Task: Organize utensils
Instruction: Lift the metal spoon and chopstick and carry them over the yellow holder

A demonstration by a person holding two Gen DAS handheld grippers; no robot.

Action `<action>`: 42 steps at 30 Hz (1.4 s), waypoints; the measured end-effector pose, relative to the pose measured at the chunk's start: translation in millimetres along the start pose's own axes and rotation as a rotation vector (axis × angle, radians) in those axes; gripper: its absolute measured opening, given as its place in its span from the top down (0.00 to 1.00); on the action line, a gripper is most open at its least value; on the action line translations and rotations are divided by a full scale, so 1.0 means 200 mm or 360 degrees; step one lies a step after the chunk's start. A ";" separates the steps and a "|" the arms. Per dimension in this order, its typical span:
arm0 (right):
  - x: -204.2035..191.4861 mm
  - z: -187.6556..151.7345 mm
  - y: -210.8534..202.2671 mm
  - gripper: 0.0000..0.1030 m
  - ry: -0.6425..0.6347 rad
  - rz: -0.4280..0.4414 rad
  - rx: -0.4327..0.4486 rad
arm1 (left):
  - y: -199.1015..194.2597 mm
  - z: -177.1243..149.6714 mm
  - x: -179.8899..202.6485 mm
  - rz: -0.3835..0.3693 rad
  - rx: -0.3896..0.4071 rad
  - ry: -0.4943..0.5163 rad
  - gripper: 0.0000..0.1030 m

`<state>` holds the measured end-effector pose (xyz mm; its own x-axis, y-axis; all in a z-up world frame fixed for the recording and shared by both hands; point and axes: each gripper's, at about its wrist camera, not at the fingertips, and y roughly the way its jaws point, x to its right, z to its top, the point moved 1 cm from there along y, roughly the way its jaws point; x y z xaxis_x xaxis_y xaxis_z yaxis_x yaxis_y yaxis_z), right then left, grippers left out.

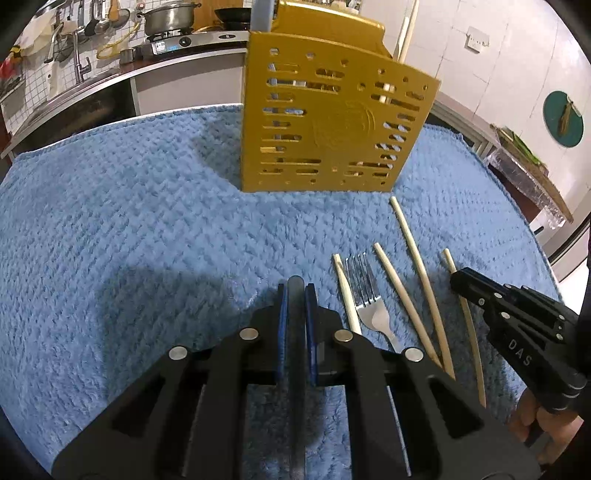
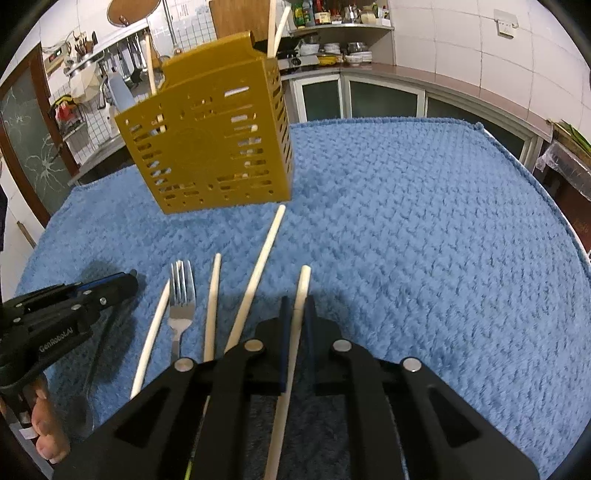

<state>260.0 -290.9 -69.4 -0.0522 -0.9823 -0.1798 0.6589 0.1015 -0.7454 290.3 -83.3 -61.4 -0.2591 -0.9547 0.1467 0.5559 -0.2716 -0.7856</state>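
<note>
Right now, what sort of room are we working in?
Most likely a home kitchen: a steel pot sits on a gas stove, ladles hang above a sink tap, and a shelf holds bowls.

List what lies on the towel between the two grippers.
In both wrist views, between the left gripper and the right gripper lie one fork and three loose chopsticks on the blue towel.

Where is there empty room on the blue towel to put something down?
Bare towel stretches right of the gold holder and the right gripper; more lies left of the left gripper. Between the grippers, fork and chopsticks crowd it.
</note>
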 end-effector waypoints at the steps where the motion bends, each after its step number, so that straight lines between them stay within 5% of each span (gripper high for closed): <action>1: 0.01 0.00 -0.01 0.95 0.0010 0.0008 0.0010 | -0.01 0.00 -0.01 0.0001 0.0011 -0.0006 0.92; 10: 0.03 0.01 -0.05 0.95 0.0051 0.0061 0.0063 | -0.08 0.02 -0.04 -0.0029 0.0083 -0.0037 0.92; 24: -0.04 0.08 -0.38 0.95 -0.0029 0.0133 0.0419 | -0.40 0.07 -0.07 -0.0100 0.0313 -0.0052 0.92; 42: -0.06 0.10 -0.55 0.95 -0.0062 0.0145 0.0627 | -0.54 0.08 -0.09 -0.0108 0.0455 -0.0046 0.92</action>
<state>203.6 -292.3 26.8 0.0434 -0.9781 -0.2037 0.8970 0.1279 -0.4230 247.0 -38.9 31.1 -0.2831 -0.9350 0.2135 0.7389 -0.3546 -0.5730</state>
